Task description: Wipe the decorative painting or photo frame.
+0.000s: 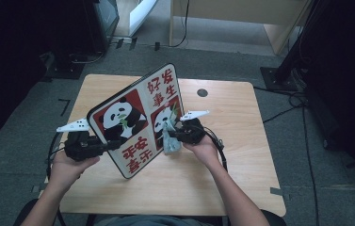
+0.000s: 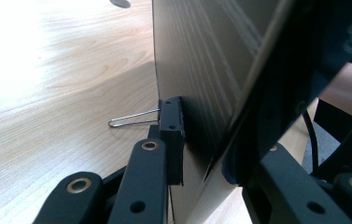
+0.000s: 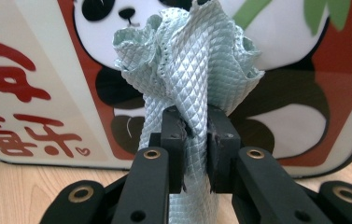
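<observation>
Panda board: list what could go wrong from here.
1. The panda board stands tilted on its lower edge on the table, clamped at one edge by the left gripper; a hard wipe could make it pivot or slip.
2. The right gripper pinches the bunched pale green cloth by a narrow fold, so rubbing might pull it free.
3. The loose folds could wipe unevenly.
</observation>
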